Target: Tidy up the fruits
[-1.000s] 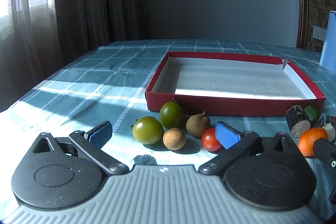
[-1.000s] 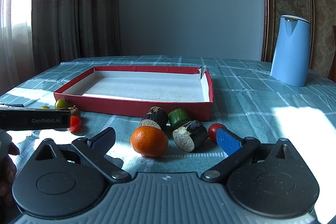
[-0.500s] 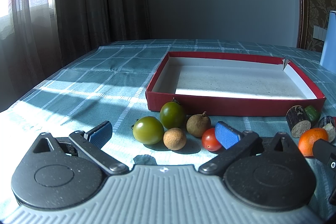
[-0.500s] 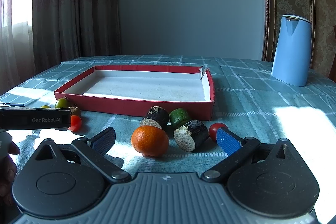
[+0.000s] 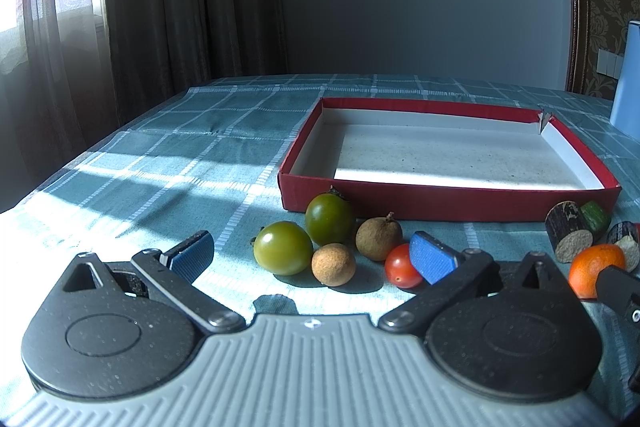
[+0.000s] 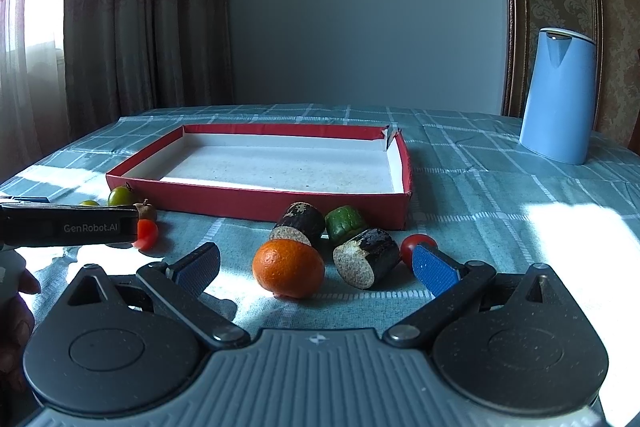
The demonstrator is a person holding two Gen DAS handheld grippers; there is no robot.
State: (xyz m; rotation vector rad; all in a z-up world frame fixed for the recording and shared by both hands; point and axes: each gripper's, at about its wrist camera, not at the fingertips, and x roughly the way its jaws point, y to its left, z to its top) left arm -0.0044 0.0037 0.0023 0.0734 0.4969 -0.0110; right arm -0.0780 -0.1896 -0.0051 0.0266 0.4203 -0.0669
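Note:
In the left wrist view, two green tomatoes (image 5: 283, 247), two brown longans (image 5: 333, 264) and a red cherry tomato (image 5: 402, 266) lie in front of the empty red tray (image 5: 440, 203). My left gripper (image 5: 310, 257) is open just before them. In the right wrist view, an orange (image 6: 289, 268), two dark cut stalk pieces (image 6: 367, 258), a green piece (image 6: 345, 224) and a red cherry tomato (image 6: 416, 245) lie before the tray (image 6: 260, 205). My right gripper (image 6: 316, 269) is open, with the orange between its fingers' line.
A blue jug (image 6: 560, 95) stands at the back right of the checked tablecloth. The left gripper's body (image 6: 68, 227) lies across the left edge of the right wrist view. Curtains hang at the left.
Both grippers have stayed open and almost still; the right one has edged very slightly forward.

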